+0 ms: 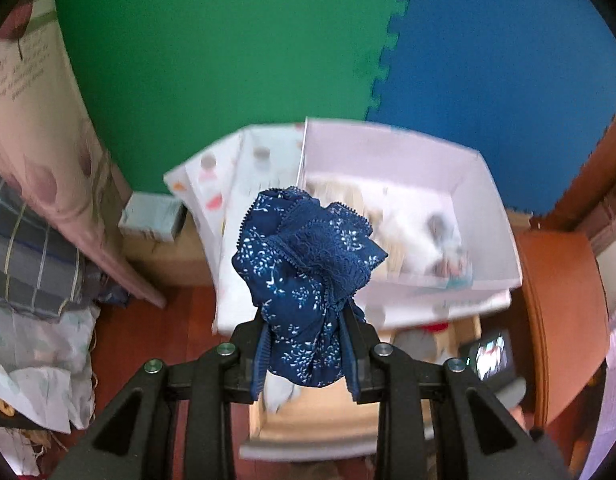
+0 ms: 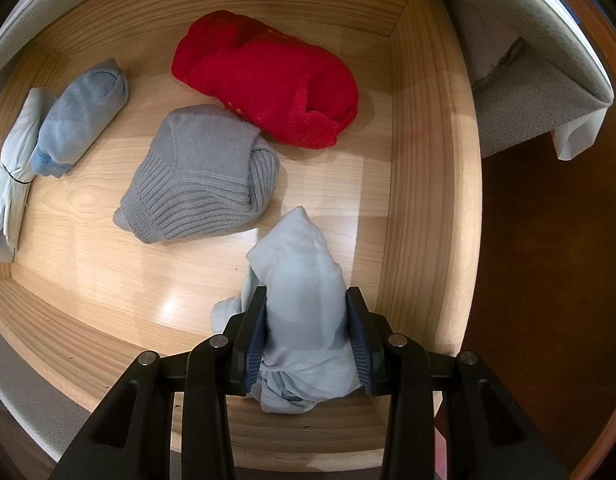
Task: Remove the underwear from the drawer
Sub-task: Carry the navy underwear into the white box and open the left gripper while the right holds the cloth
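Left gripper [image 1: 306,350] jaws clamp navy underwear [image 1: 308,276] — white box [image 1: 487,208] blurred; right gripper [image 2: 306,334] jaws clamp pale-blue garment [image 2: 302,312].

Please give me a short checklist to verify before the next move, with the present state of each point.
1. Left gripper holds the navy floral underwear: ok, cloth bunched between the fingers.
2. Navy underwear is lifted clear of the wooden drawer: ok, it hangs above it.
3. Right gripper is closed on the pale blue garment: ok.
4. Pale blue garment is off the drawer floor: cannot tell.
5. Pale blue garment is free of the grey ribbed socks: ok, apart.
6. White box has room: cannot tell, blurred.
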A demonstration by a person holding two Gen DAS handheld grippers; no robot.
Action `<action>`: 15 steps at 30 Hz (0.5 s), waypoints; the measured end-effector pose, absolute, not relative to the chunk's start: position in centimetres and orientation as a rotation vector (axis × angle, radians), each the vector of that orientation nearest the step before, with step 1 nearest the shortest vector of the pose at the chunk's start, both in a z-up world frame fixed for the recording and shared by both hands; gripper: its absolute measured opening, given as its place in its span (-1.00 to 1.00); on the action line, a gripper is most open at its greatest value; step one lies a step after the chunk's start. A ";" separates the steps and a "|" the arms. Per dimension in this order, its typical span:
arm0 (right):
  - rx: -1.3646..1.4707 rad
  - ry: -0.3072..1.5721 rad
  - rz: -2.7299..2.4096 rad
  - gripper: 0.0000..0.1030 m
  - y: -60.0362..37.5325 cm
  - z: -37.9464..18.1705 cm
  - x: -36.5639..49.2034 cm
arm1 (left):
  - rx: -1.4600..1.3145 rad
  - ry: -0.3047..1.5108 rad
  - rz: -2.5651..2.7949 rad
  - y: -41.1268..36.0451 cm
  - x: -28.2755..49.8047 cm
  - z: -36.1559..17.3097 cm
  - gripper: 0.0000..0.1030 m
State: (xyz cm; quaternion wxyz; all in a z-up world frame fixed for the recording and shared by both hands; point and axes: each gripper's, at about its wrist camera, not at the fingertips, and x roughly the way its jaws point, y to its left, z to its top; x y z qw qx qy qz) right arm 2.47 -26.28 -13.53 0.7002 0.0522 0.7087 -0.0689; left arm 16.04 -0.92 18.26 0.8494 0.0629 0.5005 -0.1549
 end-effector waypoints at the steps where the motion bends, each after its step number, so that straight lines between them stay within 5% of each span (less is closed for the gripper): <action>1: 0.116 1.578 -0.153 -0.31 -26.3 -13.5 2.5 | 0.127 1.042 -0.326 -1.5 16.7 18.5 -0.42; 15: 0.121 1.576 -0.153 -0.31 -26.4 -13.4 2.5 | 0.205 1.107 -0.347 -10.1 23.3 12.5 -0.41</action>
